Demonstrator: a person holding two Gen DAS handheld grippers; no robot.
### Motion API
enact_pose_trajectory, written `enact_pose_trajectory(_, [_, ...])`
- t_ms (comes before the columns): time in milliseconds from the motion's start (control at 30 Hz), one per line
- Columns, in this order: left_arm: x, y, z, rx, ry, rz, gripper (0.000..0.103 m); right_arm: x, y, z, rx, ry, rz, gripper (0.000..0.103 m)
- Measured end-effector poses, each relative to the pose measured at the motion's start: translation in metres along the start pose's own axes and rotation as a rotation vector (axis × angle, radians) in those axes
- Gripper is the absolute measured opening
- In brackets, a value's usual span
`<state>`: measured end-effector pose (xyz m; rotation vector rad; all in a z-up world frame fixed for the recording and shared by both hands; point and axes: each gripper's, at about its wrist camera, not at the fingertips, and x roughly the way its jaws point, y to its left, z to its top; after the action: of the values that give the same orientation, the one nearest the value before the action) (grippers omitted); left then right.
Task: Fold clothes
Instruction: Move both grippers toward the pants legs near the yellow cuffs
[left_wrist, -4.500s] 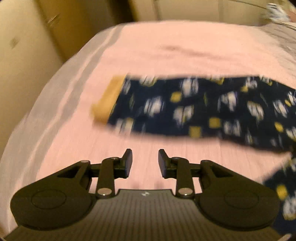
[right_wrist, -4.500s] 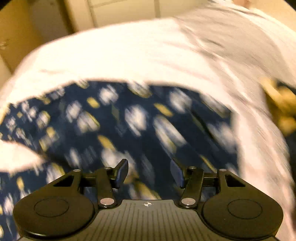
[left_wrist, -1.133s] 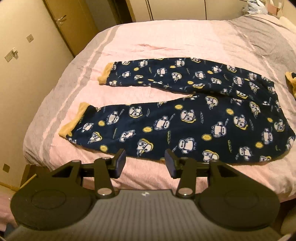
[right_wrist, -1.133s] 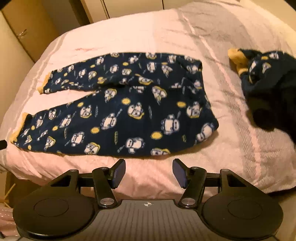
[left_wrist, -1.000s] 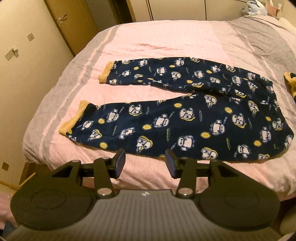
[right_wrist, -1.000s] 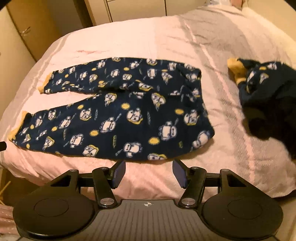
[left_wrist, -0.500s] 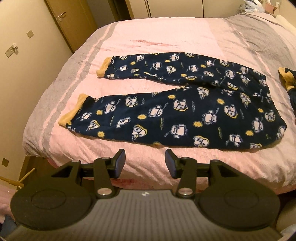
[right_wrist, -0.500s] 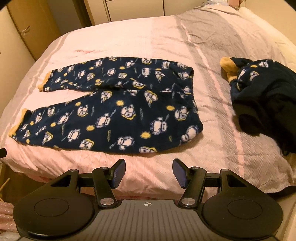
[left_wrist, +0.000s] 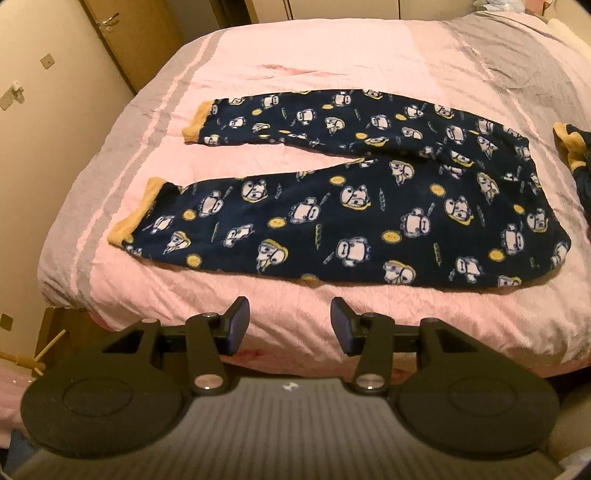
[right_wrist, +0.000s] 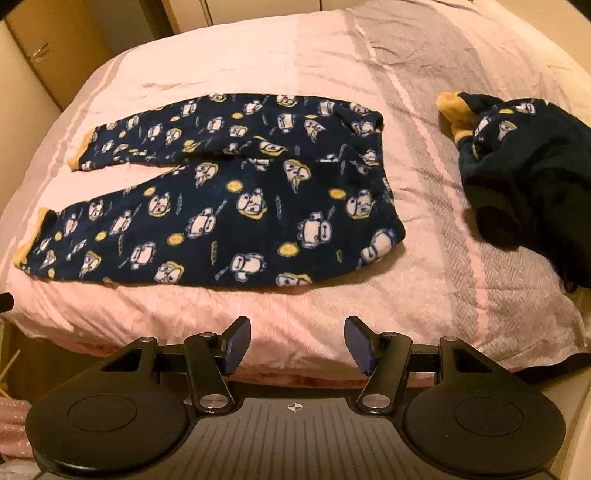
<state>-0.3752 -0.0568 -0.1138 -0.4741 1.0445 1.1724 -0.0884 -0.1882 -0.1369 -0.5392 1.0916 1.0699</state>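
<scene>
Navy pyjama trousers with a cartoon print and yellow cuffs lie spread flat on the bed. The legs point left and are parted in a V; the waist is at the right. My left gripper hovers over the bed's near edge, short of the trousers, open with nothing between its fingers. Over the same edge, in the right wrist view, my right gripper is open and holds nothing as well.
A pink and grey cover spreads over the bed. A crumpled pile of matching navy clothing lies to the right of the trousers. A wooden door and a wall stand at the left; cupboards stand behind.
Both grippers have drawn back from the bed over the last seconds, so the whole pair of trousers now shows. In the last second the views shifted only slightly; the trousers lie unmoved.
</scene>
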Motion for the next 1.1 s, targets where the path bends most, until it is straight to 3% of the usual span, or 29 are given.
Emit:
enact_pose_trajectory(333, [0.044,0.048,0.073,0.022,-0.099,-0.135,0.044,0.031,0.021,0.057,0.110,-0.061,-0.024,0.060])
enact_pose_trajectory(633, [0.099,0.096,0.181,0.192,-0.202,-0.243,0.044,0.059,0.053,0.101,0.287,-0.112,-0.096,0.060])
enact_pose_trajectory(867, [0.158,0.099,0.222,0.296,-0.166,-0.360,0.044,0.078,0.062,0.107,0.376,-0.125,-0.170,0.060])
enact_pose_trajectory(1100, [0.219,0.075,0.249,0.383,-0.132,-0.459,0.044,0.105,0.050,0.138,0.331,-0.159,-0.149,0.060])
